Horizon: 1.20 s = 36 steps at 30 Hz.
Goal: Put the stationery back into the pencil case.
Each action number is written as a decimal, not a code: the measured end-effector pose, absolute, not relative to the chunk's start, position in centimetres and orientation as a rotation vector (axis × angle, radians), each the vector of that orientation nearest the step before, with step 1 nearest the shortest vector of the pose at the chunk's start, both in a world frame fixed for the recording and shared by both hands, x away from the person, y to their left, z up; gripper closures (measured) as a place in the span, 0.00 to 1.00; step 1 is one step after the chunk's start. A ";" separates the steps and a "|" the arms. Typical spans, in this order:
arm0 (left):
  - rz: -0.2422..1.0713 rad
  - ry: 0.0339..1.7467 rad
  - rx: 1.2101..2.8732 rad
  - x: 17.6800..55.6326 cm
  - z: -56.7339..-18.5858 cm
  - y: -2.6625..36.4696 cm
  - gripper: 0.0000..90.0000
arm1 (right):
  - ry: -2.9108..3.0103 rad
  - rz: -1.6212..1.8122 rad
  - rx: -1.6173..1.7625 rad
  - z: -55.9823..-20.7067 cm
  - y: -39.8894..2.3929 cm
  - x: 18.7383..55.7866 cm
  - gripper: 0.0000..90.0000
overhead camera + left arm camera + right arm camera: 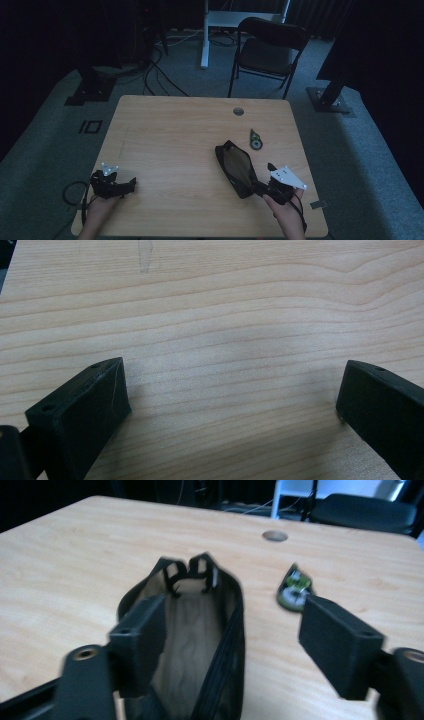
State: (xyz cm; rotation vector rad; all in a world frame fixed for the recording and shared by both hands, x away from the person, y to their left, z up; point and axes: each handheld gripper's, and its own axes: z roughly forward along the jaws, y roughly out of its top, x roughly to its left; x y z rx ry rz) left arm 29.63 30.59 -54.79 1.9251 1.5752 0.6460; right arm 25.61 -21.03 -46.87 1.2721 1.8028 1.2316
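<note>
I see the black pouch (236,168) lying unzipped on the right near part of the surface (170,135), its tan inside bare. My right gripper (232,630) stands released at its near end, 1 jaw over the opening. A small green item (256,140) lies just beyond. My left gripper (232,395) rests released at near left.

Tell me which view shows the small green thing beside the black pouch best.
The right gripper view: the green thing lies close, past the right tongs, showing green and white parts, though blurred. The high view shows it as a small dark shape beyond the pouch.
</note>
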 end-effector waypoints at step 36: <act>0.645 1.576 1.923 29.6 -54.8 30.6 0.01 | 1.794 1.152 1.393 -46.5 -21.7 37.3 0.14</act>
